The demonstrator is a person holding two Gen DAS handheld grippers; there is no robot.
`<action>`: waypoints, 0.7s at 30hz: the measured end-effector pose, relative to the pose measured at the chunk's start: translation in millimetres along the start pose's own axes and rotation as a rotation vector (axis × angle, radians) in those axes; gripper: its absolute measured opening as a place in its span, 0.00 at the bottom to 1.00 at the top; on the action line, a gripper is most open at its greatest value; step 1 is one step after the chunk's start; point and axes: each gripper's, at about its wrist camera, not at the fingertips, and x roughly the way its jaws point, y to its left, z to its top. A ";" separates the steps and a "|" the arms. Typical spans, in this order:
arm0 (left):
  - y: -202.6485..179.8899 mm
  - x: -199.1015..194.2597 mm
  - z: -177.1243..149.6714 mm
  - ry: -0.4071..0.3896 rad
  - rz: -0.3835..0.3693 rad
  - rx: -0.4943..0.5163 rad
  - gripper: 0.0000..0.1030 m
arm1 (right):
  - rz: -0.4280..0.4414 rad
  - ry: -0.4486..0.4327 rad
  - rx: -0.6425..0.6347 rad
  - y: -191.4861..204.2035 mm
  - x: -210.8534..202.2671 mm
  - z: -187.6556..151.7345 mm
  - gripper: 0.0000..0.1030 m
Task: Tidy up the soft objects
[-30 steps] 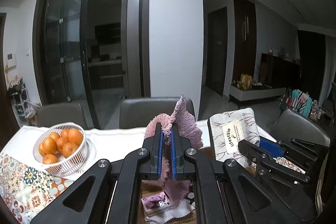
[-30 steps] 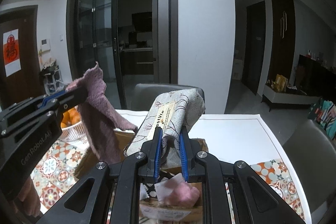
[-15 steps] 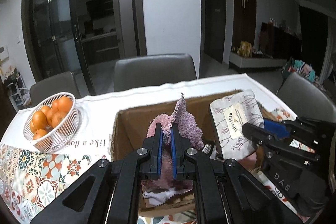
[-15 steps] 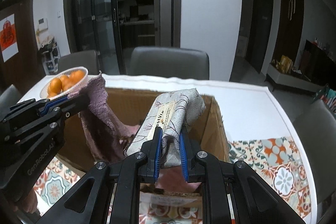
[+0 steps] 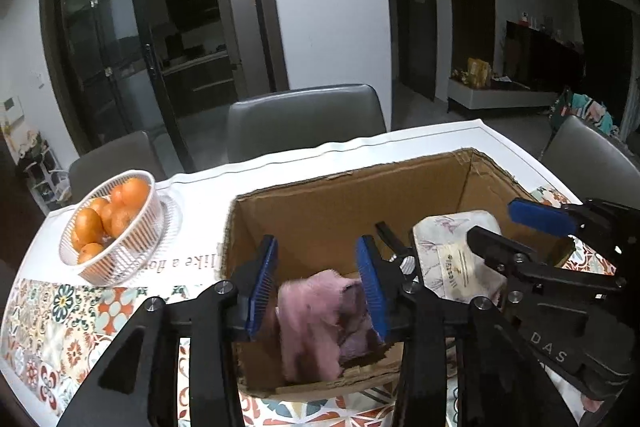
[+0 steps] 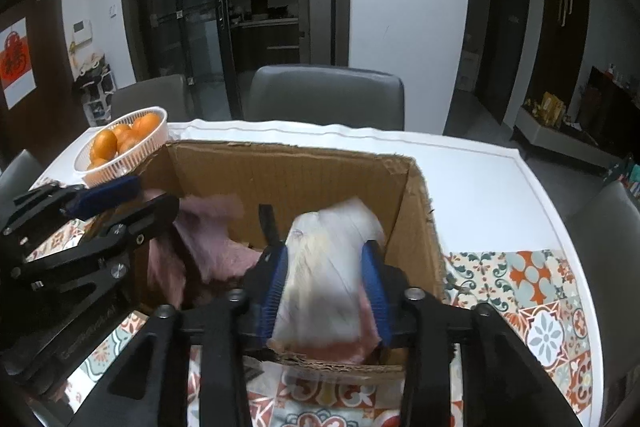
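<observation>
My left claw stands wide over the cardboard box, the pink fuzzy cloth slumped loose between its fingers inside the near wall, blurred and crumpled with no clear long axis. My right claw is wide too, around the patterned pouch, whose long axis runs away from me. The box nears the worktop edge; its floor is hidden.

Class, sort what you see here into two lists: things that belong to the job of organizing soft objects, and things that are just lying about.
Part of the job:
pink fluffy cloth
folded patterned textile
cardboard box
left gripper, open
right gripper, open

Just lying about:
basket of oranges
patterned tablecloth
grey chairs
</observation>
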 end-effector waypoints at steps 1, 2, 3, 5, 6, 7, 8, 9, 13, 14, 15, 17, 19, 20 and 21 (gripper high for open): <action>1.6 -2.4 -0.1 0.000 0.004 -0.008 0.46 | -0.006 -0.003 0.001 -0.1 -2.2 0.0 0.45; 2.9 -6.1 -0.8 -0.001 0.009 -0.017 0.48 | -0.006 -0.004 0.004 -0.5 -4.1 0.5 0.45; 4.0 -9.2 -2.1 -0.004 0.014 -0.023 0.50 | -0.007 -0.006 0.008 -0.9 -6.2 0.1 0.45; 5.9 -19.3 -5.4 -0.013 0.034 -0.037 0.52 | -0.021 -0.016 0.013 -0.6 -12.6 -1.0 0.46; 7.7 -23.3 -6.3 -0.016 0.042 -0.044 0.53 | -0.027 -0.022 0.014 -0.1 -16.1 -1.6 0.48; 9.5 -29.2 -8.2 -0.022 0.050 -0.057 0.53 | -0.033 -0.030 0.017 1.1 -21.2 -2.0 0.49; 11.5 -35.7 -10.2 -0.030 0.058 -0.073 0.54 | -0.036 -0.037 0.019 1.2 -25.4 -3.3 0.50; 13.7 -42.7 -12.4 -0.035 0.067 -0.088 0.56 | -0.042 -0.046 0.019 1.9 -30.7 -4.7 0.52; 19.7 -68.1 -21.3 -0.058 0.069 -0.135 0.62 | -0.096 -0.097 0.010 8.5 -59.3 -12.9 0.60; 20.3 -77.7 -24.5 -0.068 0.075 -0.144 0.64 | -0.103 -0.105 0.009 9.5 -65.6 -14.2 0.61; 20.2 -85.9 -27.3 -0.075 0.077 -0.143 0.64 | -0.109 -0.115 0.010 10.7 -73.8 -15.5 0.63; 19.9 -100.6 -32.2 -0.082 0.075 -0.147 0.66 | -0.115 -0.140 0.016 13.1 -92.0 -20.5 0.65; 20.0 -115.9 -36.8 -0.095 0.073 -0.157 0.69 | -0.116 -0.163 0.026 15.3 -110.3 -26.2 0.70; 19.7 -126.2 -39.9 -0.107 0.077 -0.161 0.71 | -0.116 -0.172 0.031 16.5 -118.9 -29.2 0.70; 18.8 -134.6 -42.2 -0.116 0.078 -0.157 0.72 | -0.117 -0.180 0.038 17.1 -126.0 -31.2 0.71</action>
